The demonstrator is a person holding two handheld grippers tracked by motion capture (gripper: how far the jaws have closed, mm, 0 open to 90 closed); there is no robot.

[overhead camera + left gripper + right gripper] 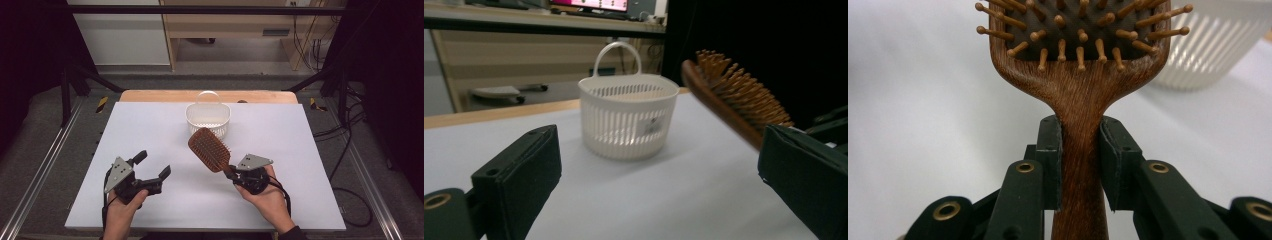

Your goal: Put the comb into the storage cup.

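High view: right gripper (231, 172) clamped on hairbrush (209, 149) near basket (208, 119); left gripper (151, 166) agape over bare table (150, 125).

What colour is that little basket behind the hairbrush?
White, with slotted walls: the basket shows best in the left gripper view.

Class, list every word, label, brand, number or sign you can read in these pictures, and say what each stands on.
No text can be read.
Small sticker on the white basket: print too small and blurred.
Monitor in the background: pink screen, content blurred.
Hairbrush: no lettering shows.
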